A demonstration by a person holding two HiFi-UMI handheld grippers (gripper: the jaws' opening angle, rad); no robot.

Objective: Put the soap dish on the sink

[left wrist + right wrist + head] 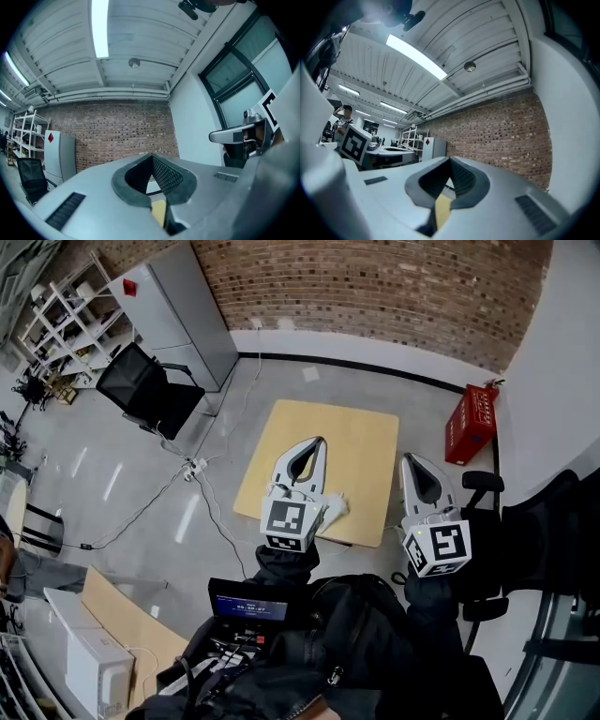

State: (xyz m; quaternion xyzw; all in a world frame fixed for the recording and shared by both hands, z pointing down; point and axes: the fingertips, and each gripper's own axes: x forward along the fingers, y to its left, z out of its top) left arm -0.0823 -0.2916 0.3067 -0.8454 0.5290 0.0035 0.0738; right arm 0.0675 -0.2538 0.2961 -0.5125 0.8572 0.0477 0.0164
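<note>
- My left gripper (320,441) and my right gripper (410,458) are held side by side and level. In the head view they sit over the near edge of a pale wooden table (361,442).
- The left jaws are closed. In the left gripper view the ribbed pads (164,174) meet at their tips, with only a small empty hollow behind them.
- The right jaws are closed the same way. The right gripper view shows tip against tip, with nothing between the pads (459,177).
- I cannot tell where the soap dish or the sink is, because none of the three views shows them.
- Only the head view shows the floor. It takes in a red box (472,423) against the white wall, a black chair (145,390) beside a grey cabinet (183,310), cables (195,468) trailing to the table, and a small lit screen (248,604) near my body.
- Only the gripper views show the ceiling with its strip light (99,28). They also show the brick wall (506,136) straight on.
- The left gripper view catches a tall dark-framed window (243,79) that appears in no other view.
- The right gripper view alone shows a person (344,115) standing far off among desks.
- Each gripper view shows a yellow sliver (159,211) below the pads.
</note>
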